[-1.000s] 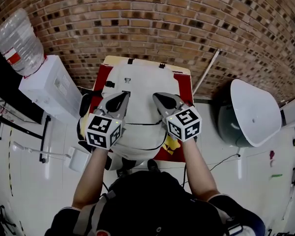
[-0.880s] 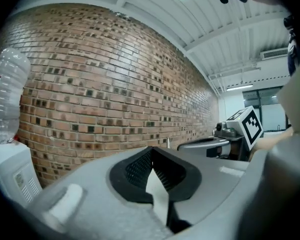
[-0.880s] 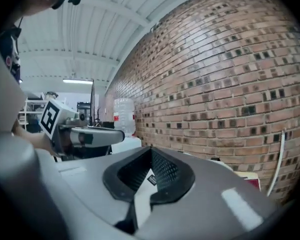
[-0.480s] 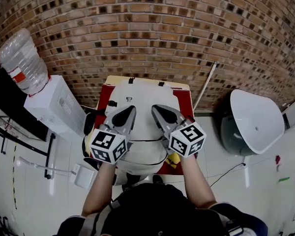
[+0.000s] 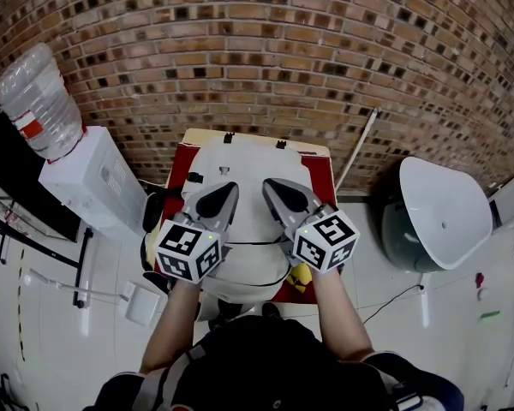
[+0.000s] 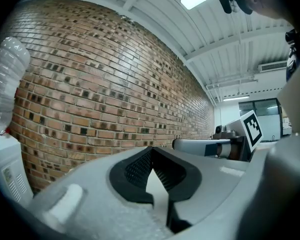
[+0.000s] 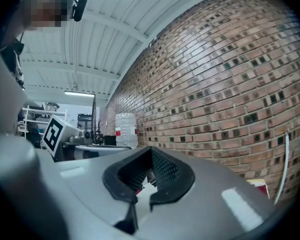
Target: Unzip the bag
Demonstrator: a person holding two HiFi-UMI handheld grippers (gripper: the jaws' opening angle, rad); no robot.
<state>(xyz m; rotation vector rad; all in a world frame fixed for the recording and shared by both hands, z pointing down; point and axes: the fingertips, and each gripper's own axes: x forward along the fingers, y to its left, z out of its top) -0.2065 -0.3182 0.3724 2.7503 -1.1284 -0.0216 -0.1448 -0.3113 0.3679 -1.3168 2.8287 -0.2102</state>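
A white backpack (image 5: 248, 154) lies flat on a small table with a red cover (image 5: 322, 168), set against the brick wall. A thin dark zipper line (image 5: 255, 243) curves across the bag's near part. My left gripper (image 5: 230, 188) hovers over the bag's left half with its jaws shut and nothing between them. Over the right half my right gripper (image 5: 268, 183) is held level with it, also shut and empty. In the left gripper view the pads (image 6: 140, 166) meet at the tip. The right gripper view shows the same closed tips (image 7: 162, 170) with a sliver of bag beyond them.
A white water dispenser (image 5: 92, 178) with an upturned bottle (image 5: 34, 99) stands left of the table. A white rounded chair shell (image 5: 441, 217) sits to the right. A white pole (image 5: 358, 139) leans on the wall by the table's right corner.
Both grippers have edged slightly forward over the bag and stayed shut. The head view has shifted a little; the bag has not moved.
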